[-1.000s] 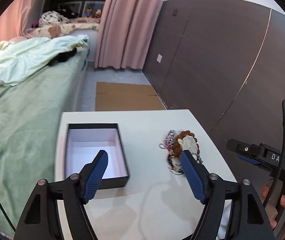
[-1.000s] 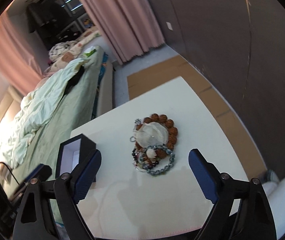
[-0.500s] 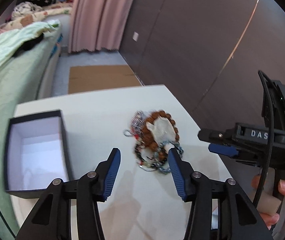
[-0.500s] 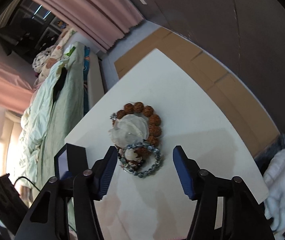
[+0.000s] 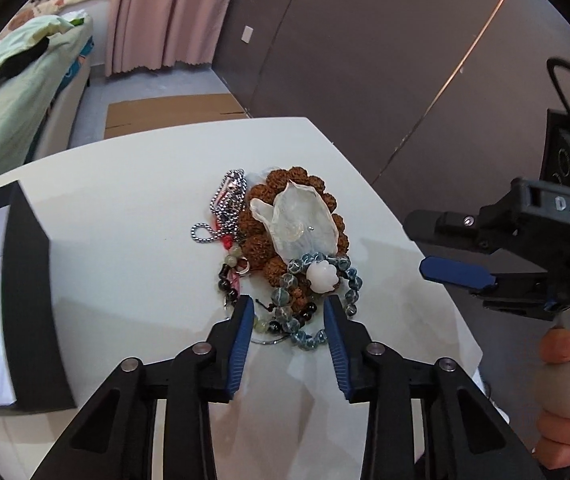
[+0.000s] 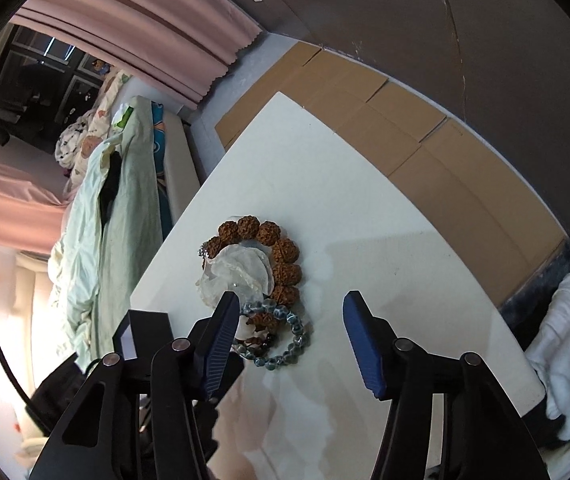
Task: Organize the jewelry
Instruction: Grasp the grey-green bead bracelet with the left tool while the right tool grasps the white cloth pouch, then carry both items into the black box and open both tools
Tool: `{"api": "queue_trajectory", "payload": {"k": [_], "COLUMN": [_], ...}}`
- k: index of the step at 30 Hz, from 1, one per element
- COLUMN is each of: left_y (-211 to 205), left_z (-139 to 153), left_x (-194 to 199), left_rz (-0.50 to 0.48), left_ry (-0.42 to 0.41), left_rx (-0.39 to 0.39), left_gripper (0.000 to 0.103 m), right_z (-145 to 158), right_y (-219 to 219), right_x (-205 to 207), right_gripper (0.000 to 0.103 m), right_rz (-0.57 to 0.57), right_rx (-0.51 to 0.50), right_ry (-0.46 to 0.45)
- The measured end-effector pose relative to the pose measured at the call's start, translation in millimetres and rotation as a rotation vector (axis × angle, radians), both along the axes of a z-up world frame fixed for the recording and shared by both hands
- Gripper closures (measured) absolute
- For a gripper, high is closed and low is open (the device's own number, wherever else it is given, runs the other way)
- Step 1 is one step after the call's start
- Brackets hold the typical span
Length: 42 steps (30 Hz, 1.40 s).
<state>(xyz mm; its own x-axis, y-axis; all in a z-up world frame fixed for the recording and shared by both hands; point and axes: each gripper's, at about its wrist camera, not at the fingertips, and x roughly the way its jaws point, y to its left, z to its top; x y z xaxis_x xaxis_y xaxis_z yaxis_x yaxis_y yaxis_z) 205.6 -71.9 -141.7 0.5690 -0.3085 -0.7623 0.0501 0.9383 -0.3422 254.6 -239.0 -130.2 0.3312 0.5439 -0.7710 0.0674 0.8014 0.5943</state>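
A pile of jewelry lies on the white table (image 5: 125, 220): a brown bead bracelet (image 5: 273, 184), a clear pouch (image 5: 301, 220), a silver chain (image 5: 227, 200) and a blue-grey bead bracelet (image 5: 351, 274). My left gripper (image 5: 288, 312) straddles the pile's near end. Its jaws are closing, with beads between them, and the pads do not press. My right gripper (image 6: 291, 304) hovers open over the same blue-grey bracelet (image 6: 297, 334), whose loop lies partly between its fingers. The right gripper (image 5: 429, 248) also shows at the right of the left wrist view. An open black box (image 5: 29, 280) stands at the left.
A person's hand (image 5: 557, 400) holds the right gripper's handle. A bed with a green blanket (image 5: 5, 92) runs along the table's left side. Pink curtains (image 5: 157, 12), flat cardboard (image 6: 425, 140) on the floor and a dark wall panel (image 5: 365, 60) lie beyond. White cloth (image 6: 565, 320) sits by the table's right edge.
Both grippers have come down and in toward the jewelry pile, and both sets of jaws have narrowed. The box has slid to the left edge of the left wrist view.
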Motion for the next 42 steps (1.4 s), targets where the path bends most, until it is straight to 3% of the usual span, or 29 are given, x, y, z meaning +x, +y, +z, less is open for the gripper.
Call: {"api": "queue_trajectory", "payload": {"k": [3, 7, 11, 15, 26, 32, 34, 35, 38, 42], "left_y": [-1.7, -1.5, 4.6, 11.5, 36.2, 54.9, 61.6, 65.6, 76.9, 90.5], "left_z": [-8.1, -9.3, 2.6, 14.1, 29.6, 35.9, 36.9, 38.0, 43.0, 53.1], "left_x": [5.9, 6.0, 2.0, -3.1, -7.4, -9.9, -10.1, -11.4, -16.8, -28.6], "left_rz": [-0.003, -0.018, -0.009, -0.005, 0.02, 0.067, 0.09, 0.1, 0.134, 0.177], "left_ry": [0.022, 0.014, -0.02, -0.037, -0.057, -0.063, -0.061, -0.062, -0.075, -0.102], "left_rx": [-0.004, -0.027, -0.046, -0.084, -0.146, -0.16, -0.163, -0.166, -0.164, -0.16], "left_gripper": [0.086, 0.093, 0.093, 0.093, 0.093, 0.093, 0.093, 0.093, 0.093, 0.093], "right_z": [-0.1, -2.3, -3.0, 0.9, -2.1, -12.7, -17.7, -18.6, -16.9, 8.3], "right_y": [-1.7, -4.1, 2.1, 18.7, 64.2, 69.7, 67.5, 67.4, 64.7, 62.5], "right_x": [2.5, 5.8, 11.1, 16.4, 29.3, 35.3, 36.5, 36.7, 32.7, 16.7], "right_gripper": [0.047, 0.047, 0.047, 0.066, 0.066, 0.066, 0.076, 0.097, 0.099, 0.1], "right_rz": [-0.005, -0.005, 0.02, 0.076, 0.198, 0.181, 0.167, 0.168, 0.168, 0.179], "right_rx": [0.011, 0.019, 0.029, 0.035, -0.076, -0.159, -0.143, -0.139, -0.104, -0.056], "right_ry": [0.001, 0.002, -0.006, -0.045, -0.087, -0.062, -0.045, -0.043, -0.048, -0.146]}}
